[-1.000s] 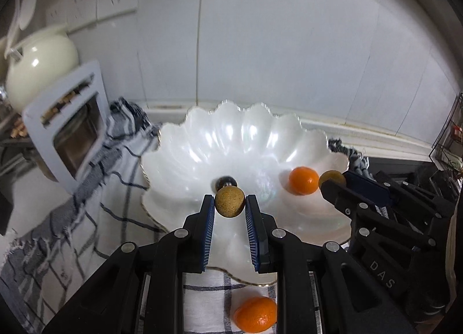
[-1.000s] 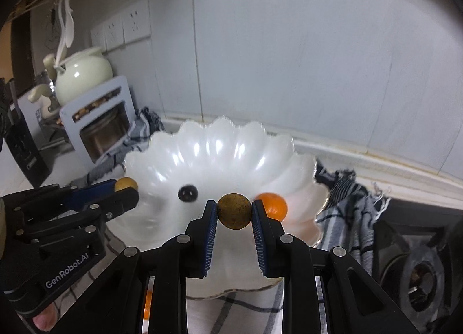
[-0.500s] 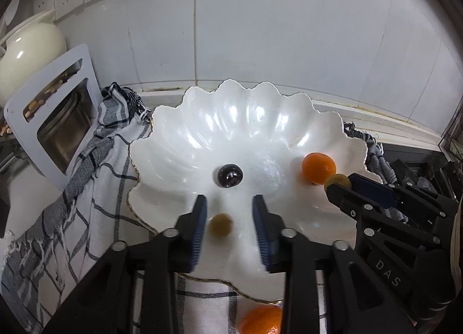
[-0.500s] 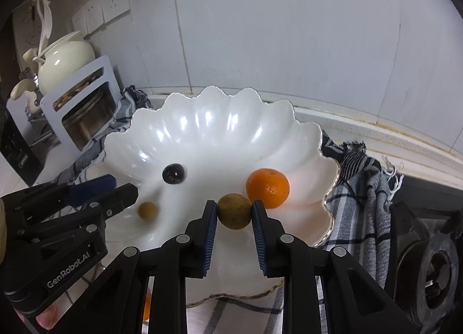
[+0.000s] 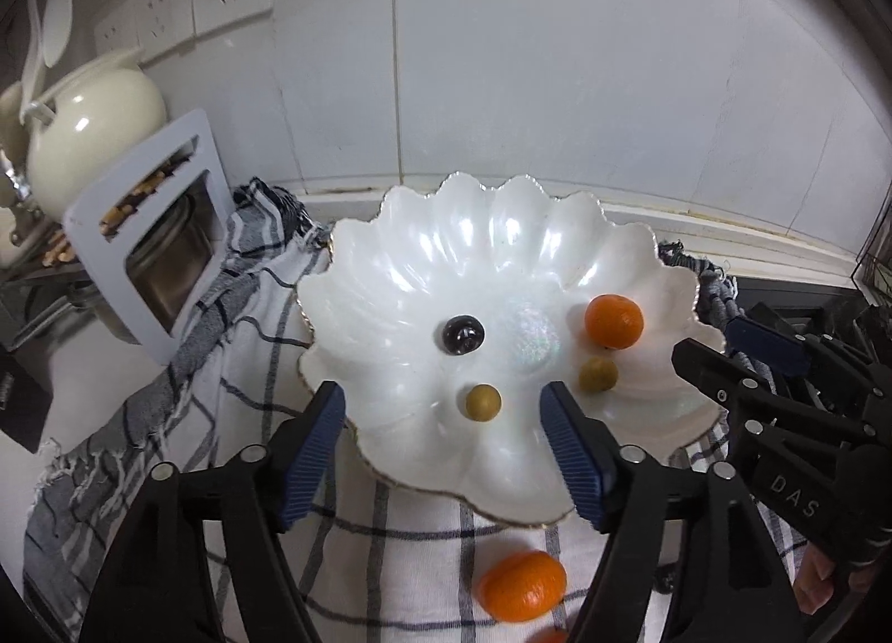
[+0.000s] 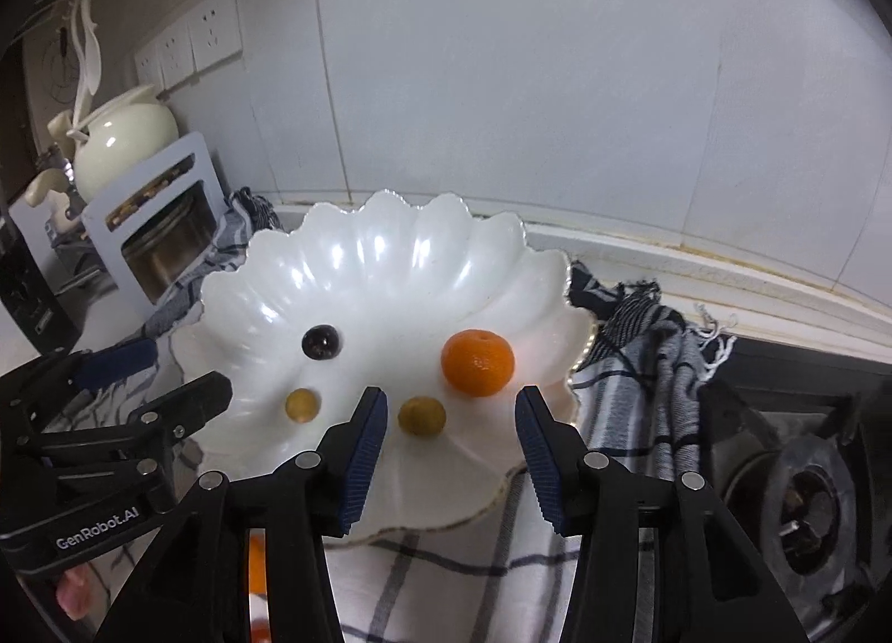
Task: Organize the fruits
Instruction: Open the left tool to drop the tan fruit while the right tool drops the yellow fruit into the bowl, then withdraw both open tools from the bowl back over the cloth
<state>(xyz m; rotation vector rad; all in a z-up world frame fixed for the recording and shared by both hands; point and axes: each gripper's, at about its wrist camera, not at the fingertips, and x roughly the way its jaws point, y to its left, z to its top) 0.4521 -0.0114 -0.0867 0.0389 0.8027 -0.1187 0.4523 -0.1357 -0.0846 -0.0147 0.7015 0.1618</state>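
- Left wrist view. Your left gripper hangs over the near edge of the scalloped white bowl, its jaws opening and nothing gripped; the yellow-brown round fruit lies free on the bowl floor between and beyond the blue pads, touching neither.
- The bowl serves as the collecting dish: it also holds a dark cherry-like fruit, a mandarin and a second yellow-brown fruit just beside the mandarin. All four sit apart, low in the bowl, where they are unlikely to roll out.
- One mandarin on the checked cloth is still outside the bowl, near your left gripper, so the sorting looks unfinished. Another orange patch at the bottom edge is cut off; what it is cannot be told.
- Your right gripper enters from the right; its fingertips are seen side-on here, so its gap is hard to read.
- Right wrist view. Your right gripper has its jaws opening and empty; the second yellow-brown fruit rests in the bowl between the pads, clear of both.
- The mandarin, the cherry-like fruit and the first yellow-brown fruit lie around it.
- Your left gripper crosses the bowl's left rim and hides that side. The orange shape seen between your right gripper's arms is blurred and mostly covered. The checked cloth underneath is partly hidden by the bowl.
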